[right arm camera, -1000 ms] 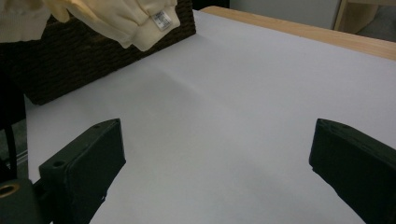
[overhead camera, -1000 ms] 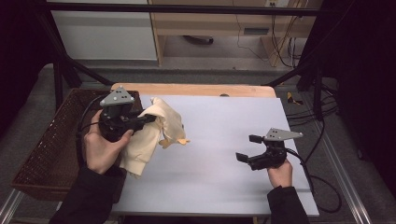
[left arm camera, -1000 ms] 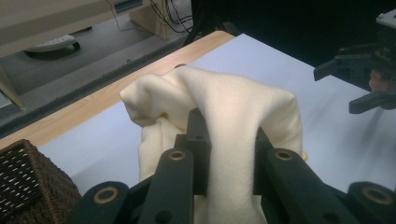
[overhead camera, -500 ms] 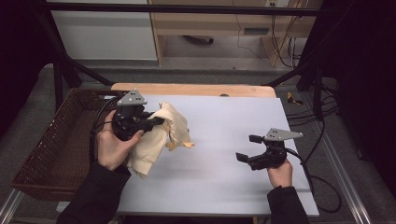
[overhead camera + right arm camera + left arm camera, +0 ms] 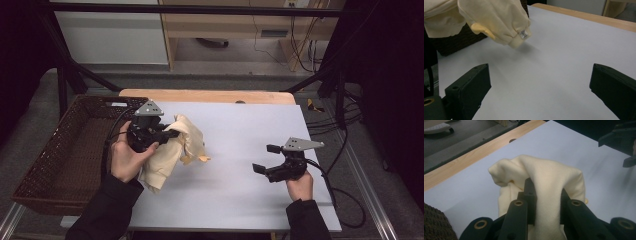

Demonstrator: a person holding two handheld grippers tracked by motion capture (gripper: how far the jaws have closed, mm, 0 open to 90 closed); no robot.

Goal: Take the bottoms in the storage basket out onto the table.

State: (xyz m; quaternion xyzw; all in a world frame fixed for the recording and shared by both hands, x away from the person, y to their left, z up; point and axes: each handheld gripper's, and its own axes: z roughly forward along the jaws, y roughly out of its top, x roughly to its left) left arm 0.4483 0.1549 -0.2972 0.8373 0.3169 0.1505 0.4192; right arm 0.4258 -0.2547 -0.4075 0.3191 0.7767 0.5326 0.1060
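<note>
White-topped counter [image 5: 240, 150] with a brown wicker basket [image 5: 60, 150] at its left: the left gripper [image 5: 167, 134], jaws clamped on a bunched cream knit garment [image 5: 175, 147] lifted near the basket, should lower it flat toward the waiting right gripper [image 5: 267, 159], jaws wide apart.

Left gripper [image 5: 172, 133] carried cream garment [image 5: 175, 150] rightward from basket [image 5: 60, 150] edge over table [image 5: 240, 150]; cloth now farther inboard.
</note>
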